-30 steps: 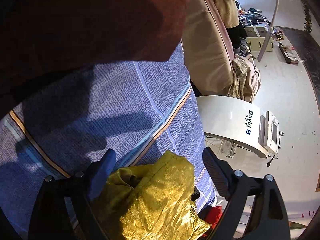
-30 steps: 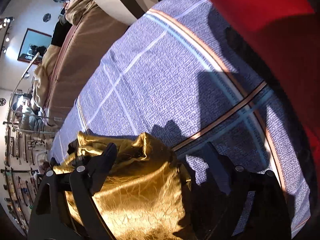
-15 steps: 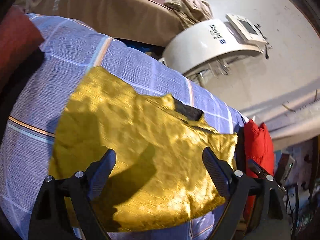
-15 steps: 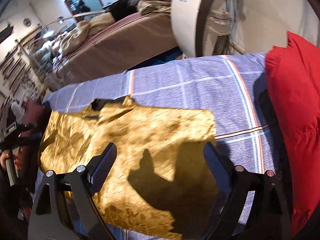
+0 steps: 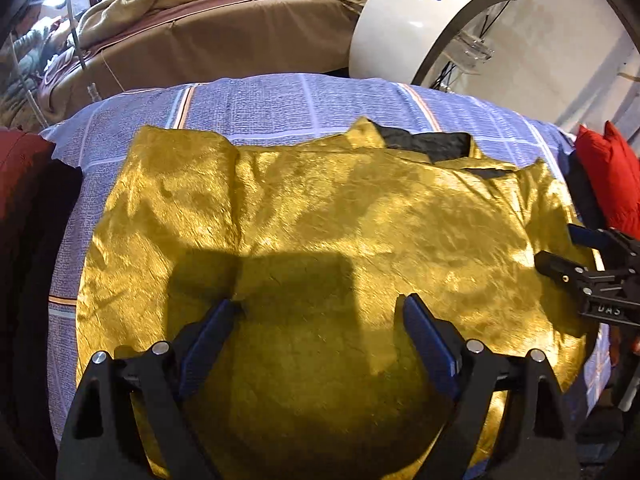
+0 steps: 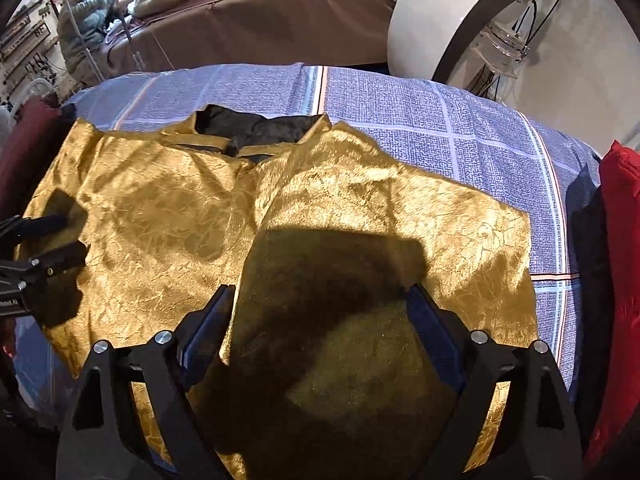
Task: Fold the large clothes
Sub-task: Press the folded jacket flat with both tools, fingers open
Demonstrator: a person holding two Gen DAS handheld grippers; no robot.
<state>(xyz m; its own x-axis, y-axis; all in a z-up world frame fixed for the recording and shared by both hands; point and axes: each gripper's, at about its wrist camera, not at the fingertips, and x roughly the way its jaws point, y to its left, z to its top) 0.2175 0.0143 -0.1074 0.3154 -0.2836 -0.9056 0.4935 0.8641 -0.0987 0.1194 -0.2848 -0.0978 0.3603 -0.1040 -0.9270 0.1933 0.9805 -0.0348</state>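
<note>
Gold metallic garment (image 5: 320, 216) is lying spread on the blue checked bedspread (image 5: 280, 100). Left gripper (image 5: 320, 312) and right gripper (image 6: 320, 300) are hovering above it, jaws apart and empty. Fabric is looking thin, limp, slippery; the outer hem corners are offering the best hold.

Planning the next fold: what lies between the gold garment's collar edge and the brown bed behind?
Only a bare strip of the blue checked sheet separates the gold garment from the brown bed; both wrist views show it.
</note>
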